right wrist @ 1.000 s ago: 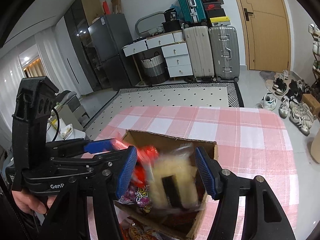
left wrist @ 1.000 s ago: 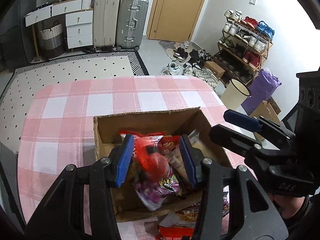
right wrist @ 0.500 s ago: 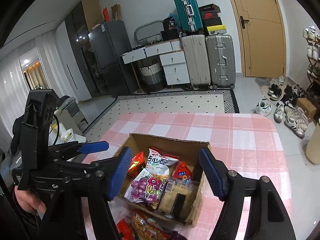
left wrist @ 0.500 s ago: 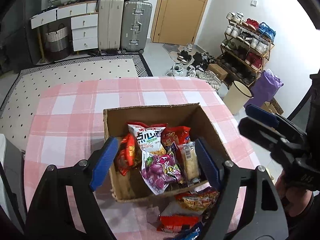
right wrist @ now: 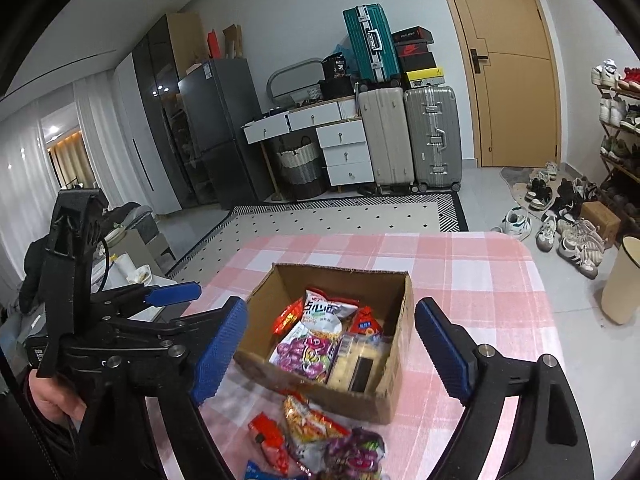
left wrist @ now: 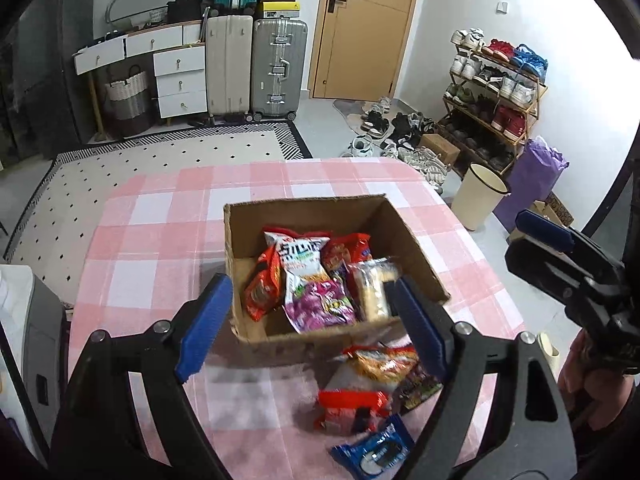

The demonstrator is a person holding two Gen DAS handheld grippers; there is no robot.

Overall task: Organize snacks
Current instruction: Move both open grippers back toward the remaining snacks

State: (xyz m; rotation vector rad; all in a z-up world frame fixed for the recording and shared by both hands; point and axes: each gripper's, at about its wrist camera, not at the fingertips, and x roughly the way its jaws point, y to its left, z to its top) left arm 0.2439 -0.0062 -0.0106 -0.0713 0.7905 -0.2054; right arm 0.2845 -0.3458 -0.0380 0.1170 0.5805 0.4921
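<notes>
A cardboard box [left wrist: 420,256] stands on the pink check table [left wrist: 160,240]. Inside it lie a white chips bag [left wrist: 300,256], a purple bag [left wrist: 320,304], a red bag [left wrist: 260,284] and a pale cracker pack [left wrist: 374,288]. Loose packs lie in front of the box: an orange bag [left wrist: 380,364], a red pack [left wrist: 352,408] and a blue cookie pack [left wrist: 376,452]. My left gripper [left wrist: 312,284] hovers above the box's near side with its jaws opening and nothing between them. My right gripper [right wrist: 330,308] hangs over the box [right wrist: 404,320], jaws also opening and bare.
A cream bin [left wrist: 480,196] and a shoe rack [left wrist: 496,92] stand right of the table. Suitcases [left wrist: 256,68] and drawers line the far wall. A grey unit [left wrist: 24,320] sits at the table's left edge. A hand [right wrist: 48,400] holds the left gripper.
Both grippers have let go of their packs, which now lie in the box. Both have opened wide and drawn back and up from the box.
</notes>
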